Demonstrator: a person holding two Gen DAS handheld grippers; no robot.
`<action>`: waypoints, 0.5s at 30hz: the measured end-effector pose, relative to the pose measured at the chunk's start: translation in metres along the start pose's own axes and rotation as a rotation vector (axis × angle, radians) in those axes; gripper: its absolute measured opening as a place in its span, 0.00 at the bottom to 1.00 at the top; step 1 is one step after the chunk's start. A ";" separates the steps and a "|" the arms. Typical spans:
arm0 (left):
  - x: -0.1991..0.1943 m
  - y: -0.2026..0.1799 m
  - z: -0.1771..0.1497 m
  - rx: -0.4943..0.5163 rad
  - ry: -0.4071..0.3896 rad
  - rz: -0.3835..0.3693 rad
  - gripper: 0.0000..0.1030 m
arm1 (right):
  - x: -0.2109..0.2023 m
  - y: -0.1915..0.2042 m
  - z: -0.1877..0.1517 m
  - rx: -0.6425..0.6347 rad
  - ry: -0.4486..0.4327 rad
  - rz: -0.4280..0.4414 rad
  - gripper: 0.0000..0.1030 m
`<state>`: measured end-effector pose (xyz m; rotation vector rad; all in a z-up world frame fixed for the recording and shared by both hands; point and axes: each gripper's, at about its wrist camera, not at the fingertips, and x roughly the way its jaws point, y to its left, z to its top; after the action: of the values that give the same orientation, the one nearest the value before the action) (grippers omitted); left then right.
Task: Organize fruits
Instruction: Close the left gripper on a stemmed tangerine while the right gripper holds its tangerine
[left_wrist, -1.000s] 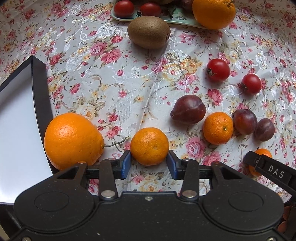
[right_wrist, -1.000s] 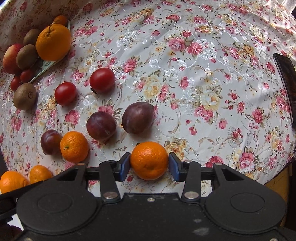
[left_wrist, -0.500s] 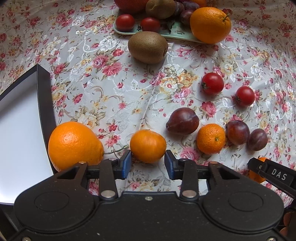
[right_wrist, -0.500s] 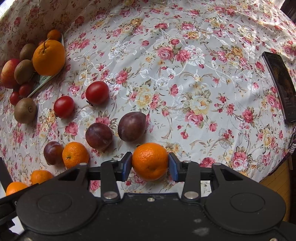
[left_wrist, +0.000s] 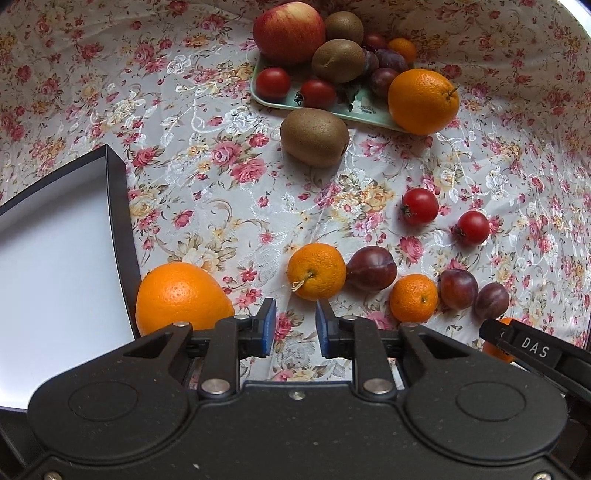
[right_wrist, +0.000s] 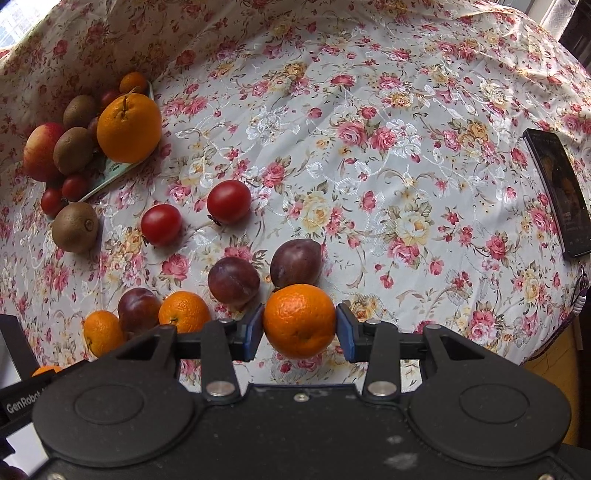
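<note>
Floral tablecloth w/ pink roses covers the whole table, creased in places. Left wrist view, L to R: a dark-rimmed tray w/ white inside at the left edge; a big orange sits touching its rim, just beside the left gripper's left finger. That gripper is empty, blue pads a narrow gap apart, nothing between them. Just ahead of the tips a mandarin lies on the cloth, stem toward the camera, touching a dark plum on its right. Further right: a 2nd mandarin, then 2 more plums side by side. Behind those, 2 tomatoes near each other. At the far end a pale green plate holds an apple, kiwis, small tomatoes, plums; a large stemmed orange sits at its right corner. A lone kiwi rests on the cloth just in front of the plate.

Right wrist view: same plate cluster at far left; the right gripper pinches a mandarin, "held mandarin", blue pads pressed to both sides. Whether it's lifted off the cloth — can't tell. Directly behind it a plum, touching or nearly. At the far right edge a dark phone lies flat, well apart from the fruit.
</note>
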<state>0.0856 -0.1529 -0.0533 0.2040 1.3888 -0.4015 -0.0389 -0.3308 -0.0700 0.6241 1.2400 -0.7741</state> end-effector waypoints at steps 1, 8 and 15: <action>0.001 0.000 0.000 0.006 -0.002 -0.004 0.31 | 0.000 0.000 0.000 -0.001 0.002 0.002 0.41; 0.011 -0.007 0.007 -0.040 -0.008 -0.027 0.36 | -0.003 -0.003 0.000 -0.005 0.015 0.024 0.41; 0.027 -0.021 0.012 -0.023 -0.029 0.041 0.46 | -0.002 -0.021 0.005 0.020 0.030 0.030 0.41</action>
<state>0.0919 -0.1805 -0.0755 0.2068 1.3580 -0.3529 -0.0525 -0.3469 -0.0668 0.6712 1.2489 -0.7559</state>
